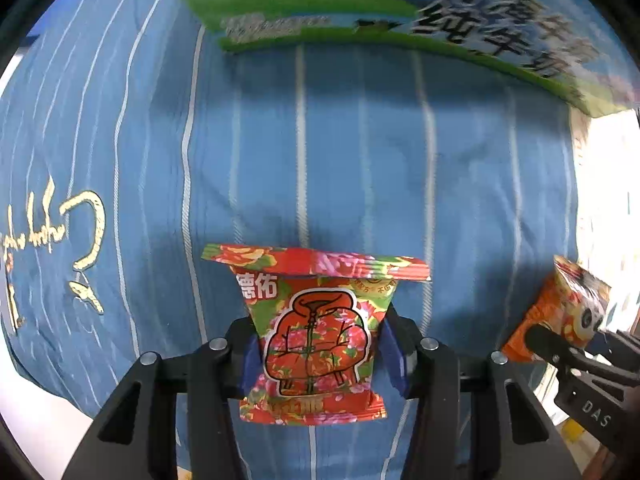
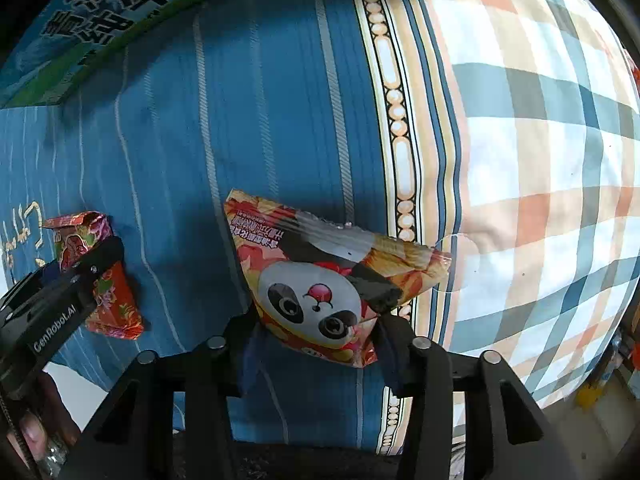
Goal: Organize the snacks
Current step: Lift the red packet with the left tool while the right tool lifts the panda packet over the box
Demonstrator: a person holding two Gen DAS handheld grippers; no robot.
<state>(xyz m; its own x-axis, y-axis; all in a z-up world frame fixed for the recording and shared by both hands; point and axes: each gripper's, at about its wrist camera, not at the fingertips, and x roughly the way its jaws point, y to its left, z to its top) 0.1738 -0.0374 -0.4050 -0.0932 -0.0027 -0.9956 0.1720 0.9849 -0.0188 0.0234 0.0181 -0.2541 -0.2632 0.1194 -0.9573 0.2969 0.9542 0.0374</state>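
Two snack packets are in view. One is a red flowered packet (image 1: 316,336) printed with a padded jacket; it also appears at the left edge of the right wrist view (image 2: 100,276). The other is an orange packet with a panda face (image 2: 328,280), seen again at the right edge of the left wrist view (image 1: 560,312).

Two grippers show: the left gripper (image 1: 316,354) and the right gripper (image 2: 316,344), one packet to each.

One printed carton (image 1: 400,12), blue and green with large dark characters, lies at the top of both views.

Two bed covers: one blue striped cover (image 1: 340,160) and one checked cover (image 2: 540,160).
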